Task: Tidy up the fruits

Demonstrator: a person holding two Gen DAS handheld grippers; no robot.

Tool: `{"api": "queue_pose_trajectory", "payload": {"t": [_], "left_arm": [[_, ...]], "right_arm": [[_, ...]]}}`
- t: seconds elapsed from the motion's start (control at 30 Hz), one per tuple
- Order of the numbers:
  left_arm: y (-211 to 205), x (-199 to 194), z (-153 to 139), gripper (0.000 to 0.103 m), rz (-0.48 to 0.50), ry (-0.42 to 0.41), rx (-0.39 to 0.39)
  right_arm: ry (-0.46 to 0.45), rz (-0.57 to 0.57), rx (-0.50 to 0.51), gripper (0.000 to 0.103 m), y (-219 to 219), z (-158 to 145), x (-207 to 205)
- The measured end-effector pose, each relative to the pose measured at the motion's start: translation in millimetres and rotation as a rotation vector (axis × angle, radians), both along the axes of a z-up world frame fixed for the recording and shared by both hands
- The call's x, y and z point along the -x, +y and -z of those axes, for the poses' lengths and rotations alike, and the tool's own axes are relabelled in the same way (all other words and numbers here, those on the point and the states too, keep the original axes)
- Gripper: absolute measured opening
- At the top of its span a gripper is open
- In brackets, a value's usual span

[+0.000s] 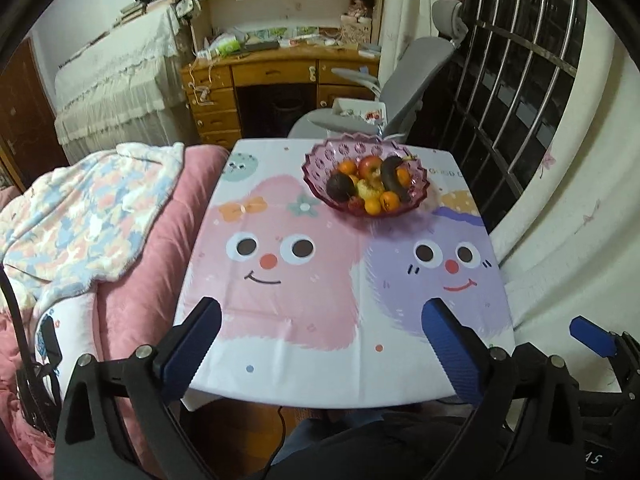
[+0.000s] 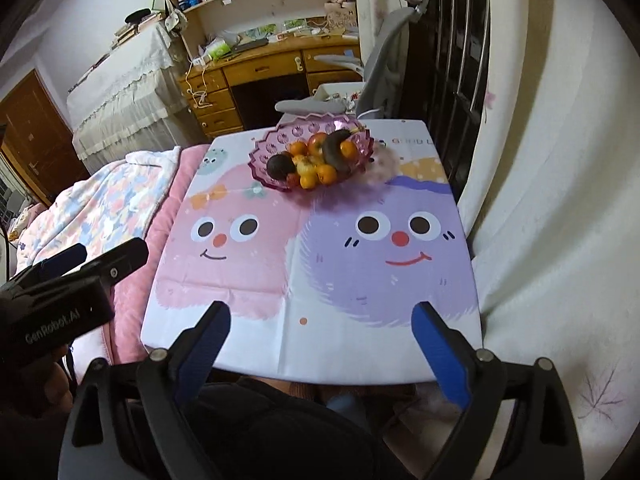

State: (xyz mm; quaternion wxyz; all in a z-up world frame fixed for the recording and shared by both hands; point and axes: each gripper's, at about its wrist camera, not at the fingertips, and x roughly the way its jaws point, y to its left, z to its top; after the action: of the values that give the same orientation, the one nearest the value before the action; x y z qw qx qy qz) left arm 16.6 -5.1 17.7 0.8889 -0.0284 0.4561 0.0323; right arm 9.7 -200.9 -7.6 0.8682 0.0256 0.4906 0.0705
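1. While both claws hang above the near edge of the worktop (image 1: 304, 320), the left claw (image 1: 320, 320) has its blue fingers wide apart with nothing between them.
2. The right claw (image 2: 320, 324) is wide apart too, and empty.
3. The fruits (image 1: 370, 184) all sit in the pink bowl (image 1: 320, 160) at the far side of the worktop, well apart from both claws.

Looking forward and steeply down from above the near edge of the table (image 1: 304, 320), left view nearer its left side, right view nearer the right. Shared: tabletop, fruit bowl (image 2: 264, 152) by the far edge, desk (image 1: 280, 68) beyond.
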Motion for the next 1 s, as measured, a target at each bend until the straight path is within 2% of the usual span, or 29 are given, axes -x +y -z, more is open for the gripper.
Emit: {"api": "queue_pose_trajectory", "payload": {"t": [0.1,0.37,1.0], "left_arm": [[-1.6,-0.5,-0.6,0.102,0.001,-0.002,-0.014],[-1.3,0.2,8.1,0.102,-0.004,0.033,-0.021],[-6.0,-0.1,12.8,0.102,0.010,0.049,-0.022]], "right_arm": [[-0.002,-0.007,-0.003,0.103,2.4,0.9,-1.1],[0.011,-0.001,-0.023,0.103,2.8,5.6,0.2],[0.033,0.003,-0.028,0.103,3.8,11.5,3.0]]}}
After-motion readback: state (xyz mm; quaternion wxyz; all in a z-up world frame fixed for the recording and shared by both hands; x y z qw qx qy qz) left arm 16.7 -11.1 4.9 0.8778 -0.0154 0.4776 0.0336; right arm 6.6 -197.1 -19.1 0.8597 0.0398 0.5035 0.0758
